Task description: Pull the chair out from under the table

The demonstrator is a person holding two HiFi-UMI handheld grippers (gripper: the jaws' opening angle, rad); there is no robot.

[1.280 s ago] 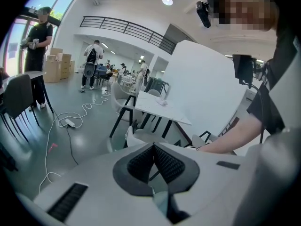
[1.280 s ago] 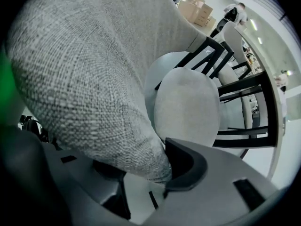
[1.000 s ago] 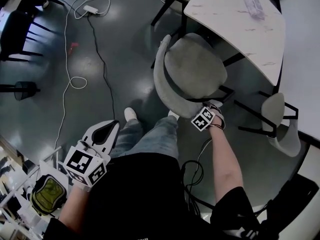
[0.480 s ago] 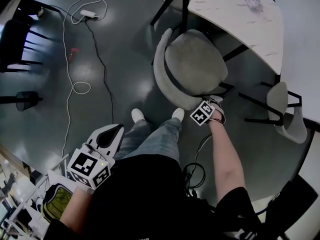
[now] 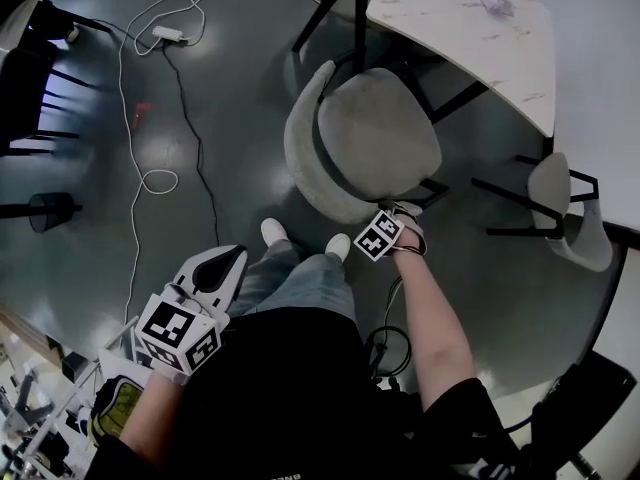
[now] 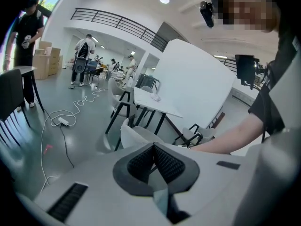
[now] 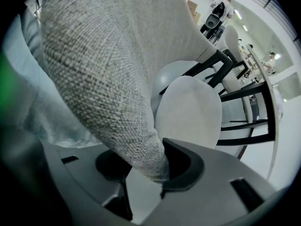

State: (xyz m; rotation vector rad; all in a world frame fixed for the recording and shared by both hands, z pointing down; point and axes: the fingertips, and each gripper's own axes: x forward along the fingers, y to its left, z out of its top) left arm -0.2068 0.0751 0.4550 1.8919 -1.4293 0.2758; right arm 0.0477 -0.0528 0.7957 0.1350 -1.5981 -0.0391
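Right gripper view, hand-held gripper (image 7: 149,169) half-open, jaws just closing, gripping chair (image 7: 103,69) backrest.

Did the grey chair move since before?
Yes. The chair has slid farther out from under the table, down and left in the head view.

Open-plan workspace hall: a railed mezzanine (image 6: 113,20) overlooks a polished grey floor (image 5: 240,78) with trailing cables (image 5: 121,63), stacked cardboard boxes (image 6: 47,60), a counter (image 5: 450,18) with an upholstered chair (image 5: 380,138), and people (image 6: 84,51) standing about.
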